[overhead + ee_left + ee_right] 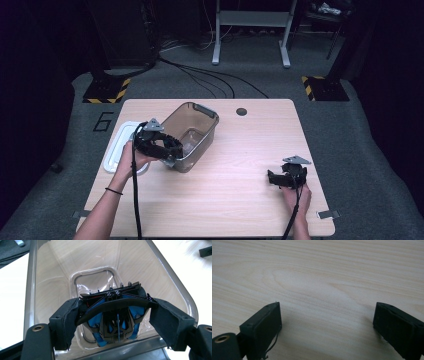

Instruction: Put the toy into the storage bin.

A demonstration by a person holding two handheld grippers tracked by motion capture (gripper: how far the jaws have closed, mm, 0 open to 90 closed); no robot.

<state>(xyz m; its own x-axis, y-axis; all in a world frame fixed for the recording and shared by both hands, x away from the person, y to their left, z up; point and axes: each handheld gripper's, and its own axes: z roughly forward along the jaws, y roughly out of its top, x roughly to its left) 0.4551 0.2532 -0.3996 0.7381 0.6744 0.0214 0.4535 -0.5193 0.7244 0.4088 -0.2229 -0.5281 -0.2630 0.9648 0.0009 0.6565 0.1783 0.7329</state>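
A black and blue toy with a curved black bar and ribbed body [115, 323] hangs inside a clear smoky plastic bin [172, 280]. My left gripper [113, 312] is shut on it, the pads pressing the two ends of the bar. From the high view, the left gripper [169, 150] reaches over the near rim of the bin [200, 117], which stands left of the table's middle. My right gripper [271, 178] rests low on the wooden table [235, 200] at the front right. In its own view the right gripper [327, 315] stands open over bare wood.
A white lid [119, 142] lies flat just left of the bin, under my left wrist. A dark round hole [241, 111] sits near the table's far edge. Cables trail from both grippers toward the front edge. Beyond the table is grey carpet.
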